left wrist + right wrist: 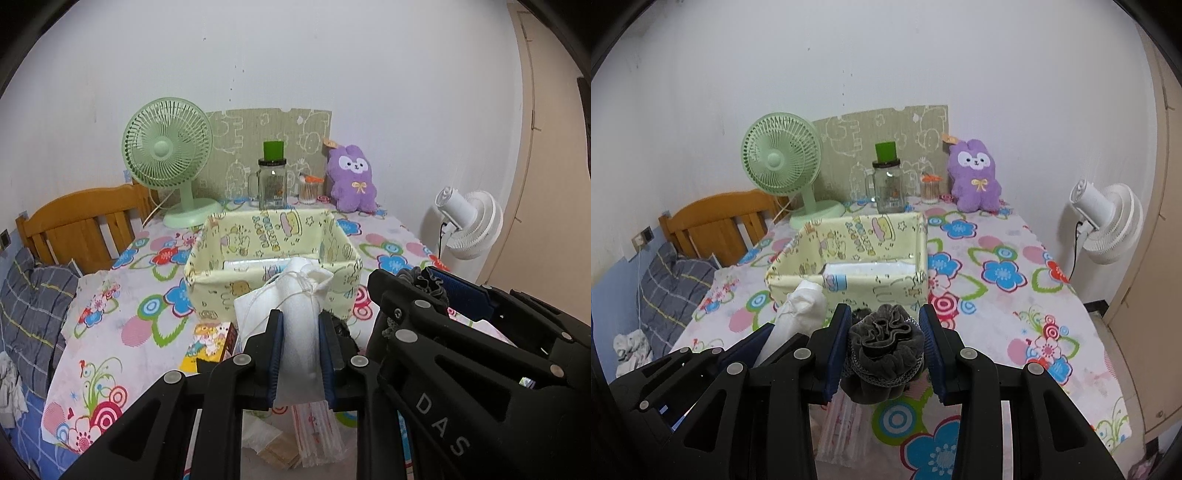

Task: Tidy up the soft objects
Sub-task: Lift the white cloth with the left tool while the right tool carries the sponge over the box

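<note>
While the left gripper [301, 354] clamps a white drawstring pouch [295, 332], only the right wrist view shows the right gripper [886, 349] squeezing a grey scrunchie [882, 350] before the yellow fabric bin [849, 254].

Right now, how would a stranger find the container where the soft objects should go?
Look at the table with the flowered cloth. Near its middle, before the green fan and glass jar, stands the fabric bin. It alone is pale yellow, square, open-topped, with cartoon prints.
</note>
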{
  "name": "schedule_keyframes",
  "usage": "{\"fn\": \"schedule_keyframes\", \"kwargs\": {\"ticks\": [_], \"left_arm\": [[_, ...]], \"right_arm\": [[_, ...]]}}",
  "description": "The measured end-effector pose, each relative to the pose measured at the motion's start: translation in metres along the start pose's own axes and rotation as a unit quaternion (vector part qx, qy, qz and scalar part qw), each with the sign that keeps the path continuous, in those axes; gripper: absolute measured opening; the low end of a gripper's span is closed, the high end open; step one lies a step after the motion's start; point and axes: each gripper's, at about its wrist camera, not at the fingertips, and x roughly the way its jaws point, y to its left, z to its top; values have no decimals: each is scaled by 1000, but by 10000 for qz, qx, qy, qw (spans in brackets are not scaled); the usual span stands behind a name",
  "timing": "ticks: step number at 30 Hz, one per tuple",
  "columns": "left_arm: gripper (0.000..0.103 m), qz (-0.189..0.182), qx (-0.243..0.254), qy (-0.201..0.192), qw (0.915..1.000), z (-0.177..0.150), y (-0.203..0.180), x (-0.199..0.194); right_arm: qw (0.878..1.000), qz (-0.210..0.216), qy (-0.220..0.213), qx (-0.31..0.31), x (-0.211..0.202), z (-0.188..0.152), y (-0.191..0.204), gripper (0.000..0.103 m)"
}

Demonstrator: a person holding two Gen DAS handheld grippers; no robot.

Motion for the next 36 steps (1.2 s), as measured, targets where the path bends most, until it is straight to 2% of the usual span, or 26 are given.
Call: {"fn": "schedule_keyframes", "kwargs": {"ticks": [15,22,36], "left_arm": [[17,3,-18,-232,9997,25,2,-4],[17,49,-80,-182,9998,34,4,9],[17,158,-33,-328,9993,58,9,31]], "right_arm": [[9997,19,-237,12,-6,26,1,42],[9995,14,-311,55,5,35,-1,42],[9991,-38,-412,72,33,62,-5,42]]}}
